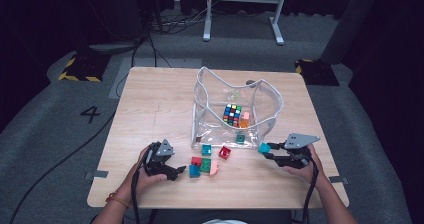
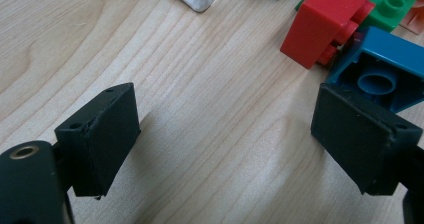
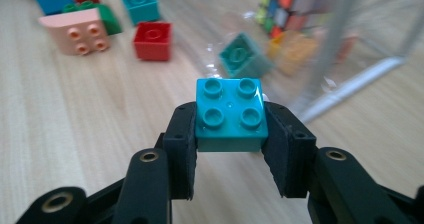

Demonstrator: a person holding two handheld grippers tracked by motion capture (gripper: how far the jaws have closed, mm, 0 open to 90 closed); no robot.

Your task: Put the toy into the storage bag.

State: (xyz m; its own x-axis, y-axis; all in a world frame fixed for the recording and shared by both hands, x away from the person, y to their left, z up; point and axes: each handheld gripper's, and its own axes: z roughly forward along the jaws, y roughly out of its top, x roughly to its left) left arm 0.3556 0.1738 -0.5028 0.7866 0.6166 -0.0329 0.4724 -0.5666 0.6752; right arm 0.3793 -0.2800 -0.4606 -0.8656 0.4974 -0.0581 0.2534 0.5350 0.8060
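Pinched between the jaws of the right gripper (image 3: pixel 231 134), a turquoise brick (image 3: pixel 230 115) hangs above the desk (image 1: pixel 150 109) just beside the clear bag (image 1: pixel 267 96); the carry into the bag seems under way. Next it likely needs lifting over the rim before release. Meanwhile the left gripper (image 2: pixel 225 134) rests with jaws spread by a blue brick (image 2: pixel 385 71).

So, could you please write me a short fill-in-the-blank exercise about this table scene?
1. The right tongs are shut on a turquoise ____.
2. The puzzle cube sits inside the clear ____.
3. The left tongs stand ____, with bare table between their pads.
4. Beside the left tongs lies a ____ brick, hollow side up.

Missing words: brick; bag; open; blue
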